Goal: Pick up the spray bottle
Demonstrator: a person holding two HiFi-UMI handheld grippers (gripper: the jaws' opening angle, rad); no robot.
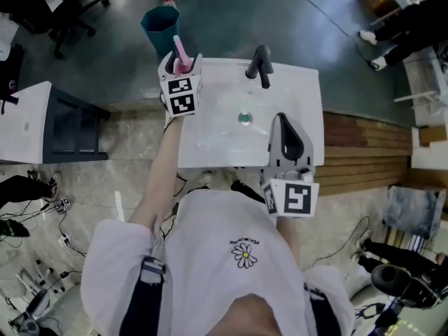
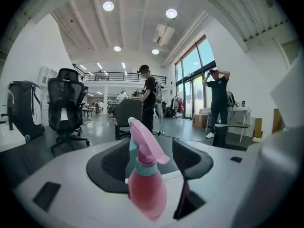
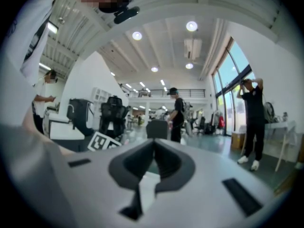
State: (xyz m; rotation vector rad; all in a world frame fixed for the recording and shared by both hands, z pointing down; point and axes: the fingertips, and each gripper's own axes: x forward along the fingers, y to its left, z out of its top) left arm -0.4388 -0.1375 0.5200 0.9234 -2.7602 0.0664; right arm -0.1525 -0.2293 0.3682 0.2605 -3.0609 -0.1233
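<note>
Spray bottle, pink with a pale teal collar and a pink trigger head, stands upright between the fingers of the left gripper. The dark ribbed pads sit partly open, spread to the width of the bottle's body and closed against it. In the head view the bottle and the left gripper lie at the far-left corner of a white washbasin, with the nozzle rising above the gripper's marker cube. Whether the bottle's base touches the basin rim cannot be told. The right gripper hovers over the near-right part of the basin, well apart from the bottle. Its own view shows the right gripper with its fingers pressed together, nothing between them. A black faucet stands at the basin's far edge, between the two grippers. A teal bin sits on the floor just beyond the bottle. Behind the bottle in the left gripper view are a black office chair and two standing persons.
</note>
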